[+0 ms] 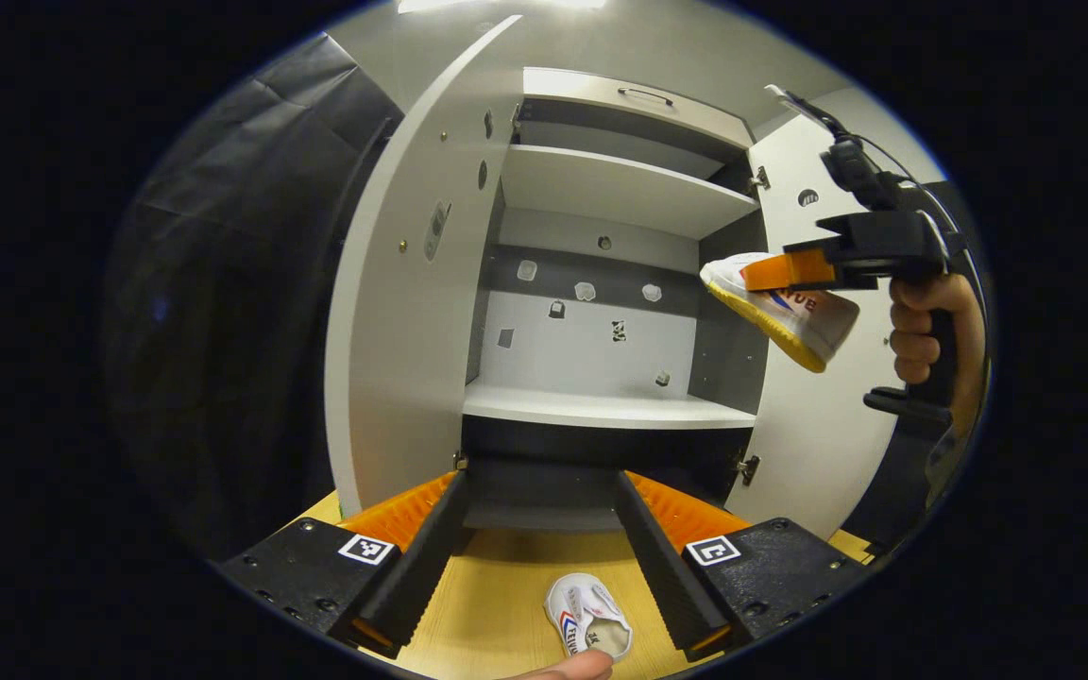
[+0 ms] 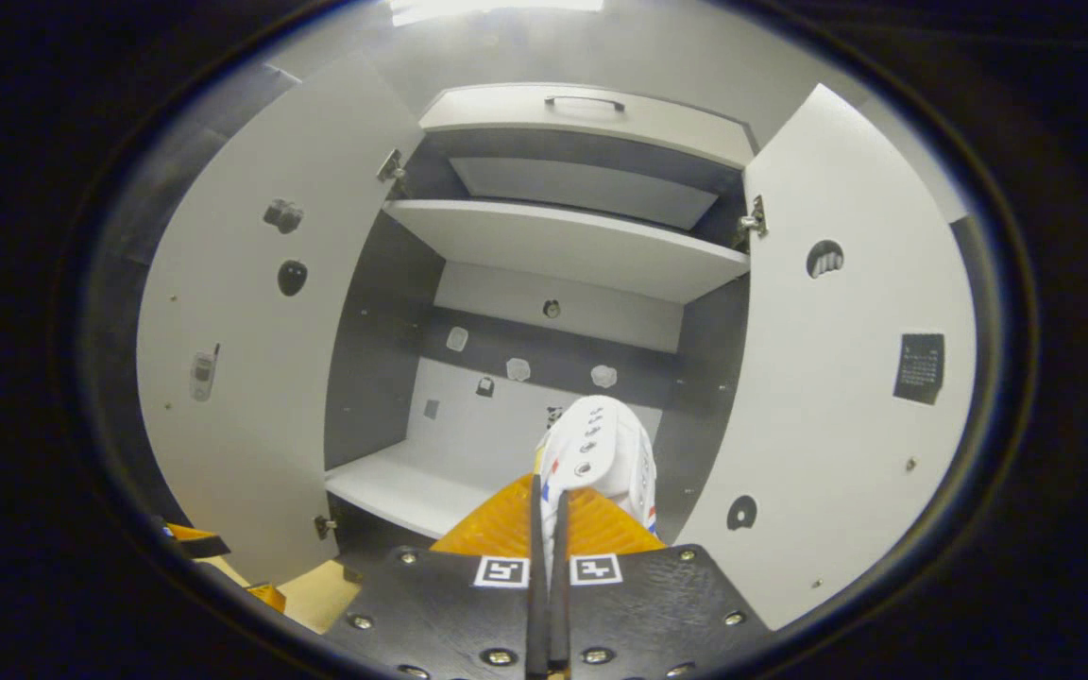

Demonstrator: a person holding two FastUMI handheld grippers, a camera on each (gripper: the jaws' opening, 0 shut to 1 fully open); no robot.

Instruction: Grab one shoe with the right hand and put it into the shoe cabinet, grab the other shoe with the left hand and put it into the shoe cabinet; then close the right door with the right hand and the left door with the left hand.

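Nearest, the left gripper (image 1: 541, 557) hovers with its fingers spread wide over the second shoe (image 1: 587, 616), which lies on the wooden tabletop (image 1: 487, 604) before the shoe cabinet (image 1: 601, 406), likely waiting its turn. Farther off, the right gripper (image 2: 549, 529) has its fingers pinched narrow on the first shoe (image 2: 601, 453), carried toe-forward toward the lower shelf (image 2: 402, 486) between the left door (image 2: 251, 378) and the right door (image 2: 837, 397), both open.

In the right gripper view, the held shoe's (image 2: 601, 453) heel is hidden by the right claw (image 2: 549, 529). In the left gripper view, a fingertip (image 1: 568, 669) is cut off by the bottom edge, and the small stickers (image 1: 585, 291) on the cabinet's back wall are too small to be made out.
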